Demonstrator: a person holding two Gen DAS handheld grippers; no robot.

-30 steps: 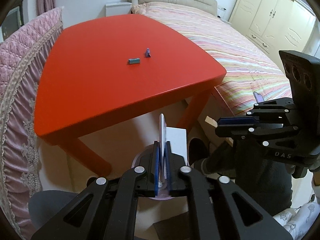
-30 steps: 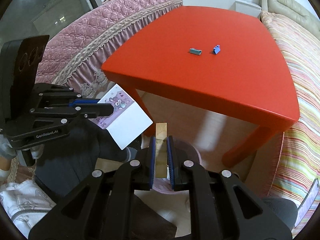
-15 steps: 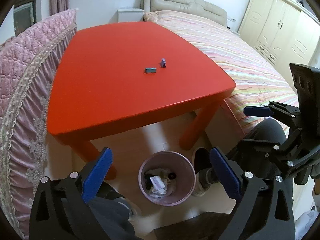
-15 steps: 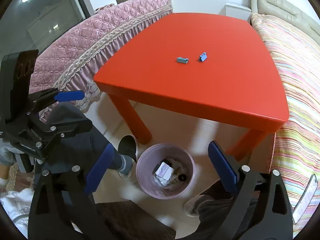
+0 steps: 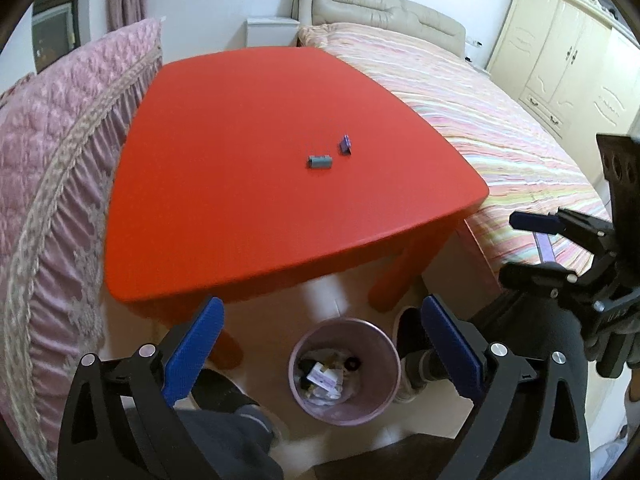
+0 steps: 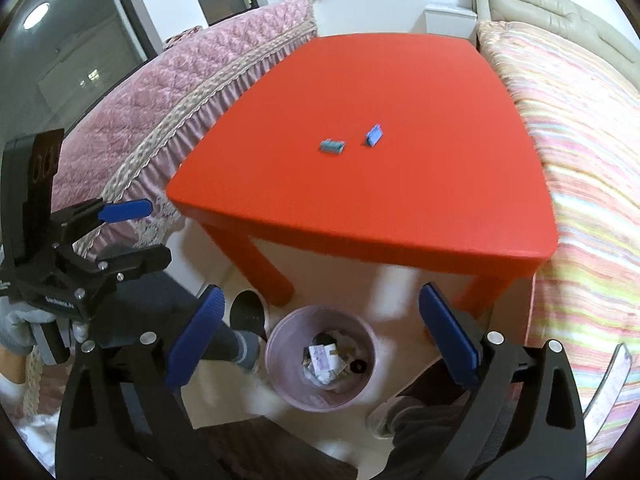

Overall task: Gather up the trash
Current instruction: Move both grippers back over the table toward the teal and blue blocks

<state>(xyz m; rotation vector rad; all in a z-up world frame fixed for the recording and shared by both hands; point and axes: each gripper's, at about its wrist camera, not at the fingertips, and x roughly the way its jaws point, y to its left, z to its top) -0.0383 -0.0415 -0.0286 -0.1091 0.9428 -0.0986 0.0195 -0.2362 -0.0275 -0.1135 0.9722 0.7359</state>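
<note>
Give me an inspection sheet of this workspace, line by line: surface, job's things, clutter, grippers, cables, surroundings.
Surface: red table, bare but for two small pieces.
Job's things: pink bin on the floor, holding trash; grey-blue piece and purple-blue piece lie apart on the table.
Clutter: nothing seen.
Grippers: left gripper and right gripper both open, empty, above the bin.
Cables: nothing seen.
Surroundings: pink quilted cover, striped bed, cream wardrobe.

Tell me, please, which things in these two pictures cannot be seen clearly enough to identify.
- Two small pieces on the red table, one grey-blue, one purple-blue: too small in both views to say what they are.
- Contents of the pink bin: a printed paper shows; the items under it are jumbled and partly hidden by the rim.
- Flat object at the right edge, right wrist view: cut off by the picture's border.
</note>
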